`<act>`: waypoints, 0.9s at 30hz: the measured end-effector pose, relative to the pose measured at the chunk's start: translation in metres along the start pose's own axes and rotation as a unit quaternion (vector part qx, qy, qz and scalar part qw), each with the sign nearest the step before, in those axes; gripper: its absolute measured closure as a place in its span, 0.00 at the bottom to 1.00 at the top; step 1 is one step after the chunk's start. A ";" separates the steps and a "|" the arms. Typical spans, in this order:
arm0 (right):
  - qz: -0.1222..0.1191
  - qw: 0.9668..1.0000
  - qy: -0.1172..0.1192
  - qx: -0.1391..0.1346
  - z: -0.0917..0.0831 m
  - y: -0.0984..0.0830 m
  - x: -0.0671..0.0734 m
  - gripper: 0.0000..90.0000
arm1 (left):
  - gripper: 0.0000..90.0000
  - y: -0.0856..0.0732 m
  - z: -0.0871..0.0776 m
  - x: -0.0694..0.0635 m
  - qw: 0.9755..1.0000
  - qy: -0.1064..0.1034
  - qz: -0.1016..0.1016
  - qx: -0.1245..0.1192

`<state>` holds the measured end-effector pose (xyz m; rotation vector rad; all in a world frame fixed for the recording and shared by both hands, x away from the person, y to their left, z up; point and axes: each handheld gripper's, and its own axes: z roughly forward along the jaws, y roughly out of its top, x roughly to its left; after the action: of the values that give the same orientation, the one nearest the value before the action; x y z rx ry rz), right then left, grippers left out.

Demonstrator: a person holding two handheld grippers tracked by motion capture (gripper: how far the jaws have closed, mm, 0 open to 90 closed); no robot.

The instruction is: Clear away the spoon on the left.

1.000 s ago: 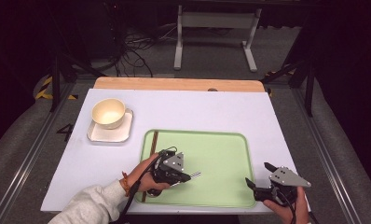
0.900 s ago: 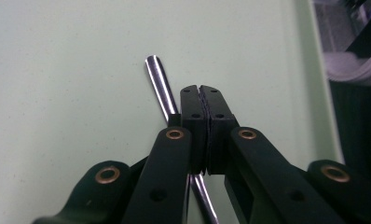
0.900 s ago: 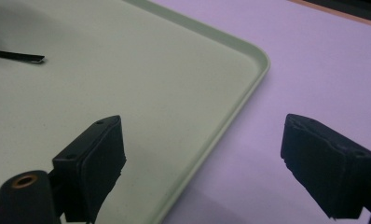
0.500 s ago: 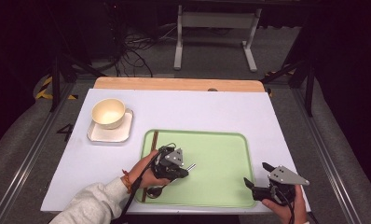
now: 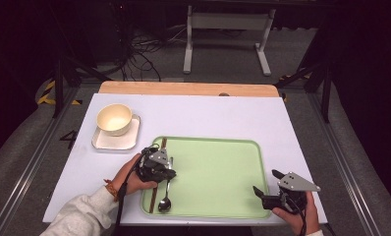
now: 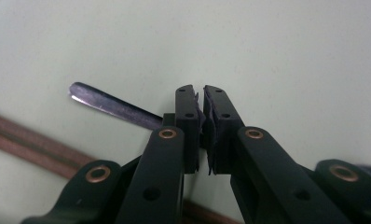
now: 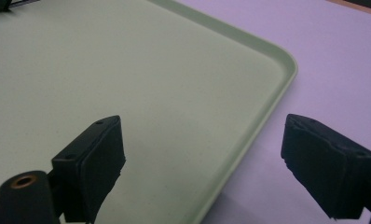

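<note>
A: Left hand-held gripper (image 5: 171, 166) status?

B: Over the left part of the green tray (image 5: 223, 147). Jaws have just been opening, but only a narrow slit shows between the pads in the left gripper view. Spoon handle (image 6: 113, 105) runs out to one side behind the jaws; can't tell if the pads pinch it.

A: Where's the spoon?

B: Spoon (image 5: 166, 196) lies on the tray near its left edge, bowl toward the person, next to the brown chopsticks (image 5: 156, 184).

A: Right one?

B: Right hand-held gripper (image 5: 262, 194) at the tray's near right corner, jaws wide apart, holding nothing. 1 jaw over the tray, 1 over the desk (image 5: 208, 113).

A: Other items?

B: Cream bowl (image 5: 114, 118) on a square plate (image 5: 129, 140), far left.
</note>
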<state>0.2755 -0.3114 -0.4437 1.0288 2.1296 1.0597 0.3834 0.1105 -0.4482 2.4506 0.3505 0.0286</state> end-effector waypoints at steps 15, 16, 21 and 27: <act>-0.023 1.000 -0.004 0.010 0.002 0.000 0.002 0.15 | 0.92 -0.007 -0.011 -0.004 1.000 0.020 0.009 -0.018; -0.022 1.000 -0.002 0.010 0.003 0.000 0.002 0.15 | 0.92 -0.006 -0.013 -0.004 0.999 0.014 0.007 -0.028; -0.021 1.000 -0.005 0.008 0.002 -0.001 0.001 0.15 | 0.94 -0.004 -0.021 -0.007 0.999 0.025 0.023 -0.041; -0.018 1.000 -0.010 0.002 0.001 -0.001 -0.001 0.15 | 0.94 -0.003 -0.024 -0.011 0.998 0.034 0.032 -0.051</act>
<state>0.2763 -0.3128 -0.4448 0.9957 2.1259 1.0248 0.3691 0.1246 -0.4299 2.3633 0.2940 0.1533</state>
